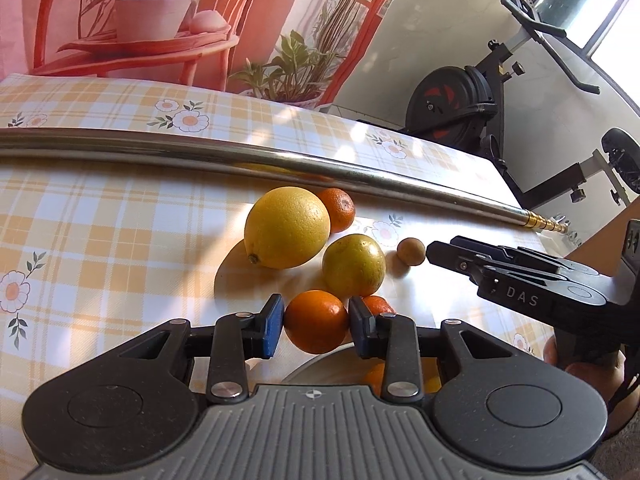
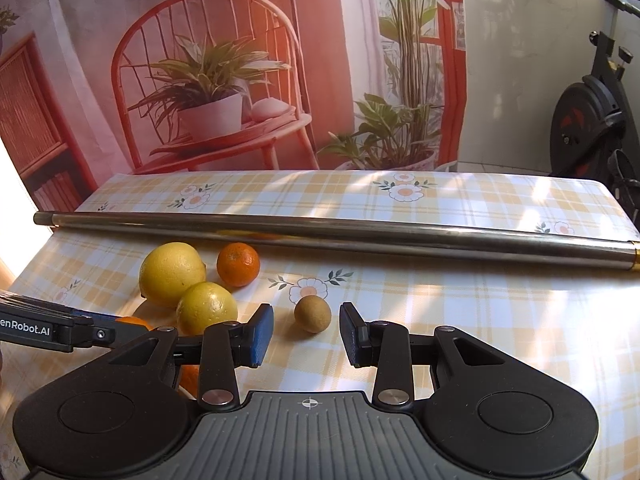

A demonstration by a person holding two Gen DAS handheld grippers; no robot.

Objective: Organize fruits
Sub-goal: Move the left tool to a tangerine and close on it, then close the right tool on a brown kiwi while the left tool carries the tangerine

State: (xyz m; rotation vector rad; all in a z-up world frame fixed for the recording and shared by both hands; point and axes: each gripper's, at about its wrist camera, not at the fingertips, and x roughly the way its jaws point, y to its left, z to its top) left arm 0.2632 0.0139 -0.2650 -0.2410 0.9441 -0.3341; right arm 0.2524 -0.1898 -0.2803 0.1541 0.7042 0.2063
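Clamping left gripper (image 1: 316, 322) on an orange (image 1: 316, 322), right gripper (image 2: 307, 334) spread before small brown fruit (image 2: 312, 313); next, closing there.

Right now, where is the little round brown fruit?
In the right wrist view, the small brown fruit sits on the tablecloth just ahead of the open right gripper, right of the yellow-green citrus.

A long metal rod (image 2: 336, 232) with a brass-coloured tip is lying across the checked, flower-printed tablecloth (image 2: 460, 312). Behind the table, a printed backdrop (image 2: 208, 80) is hanging, showing a red chair and potted plants. An exercise bike (image 1: 472, 96) is standing off to the right against the pale wall.
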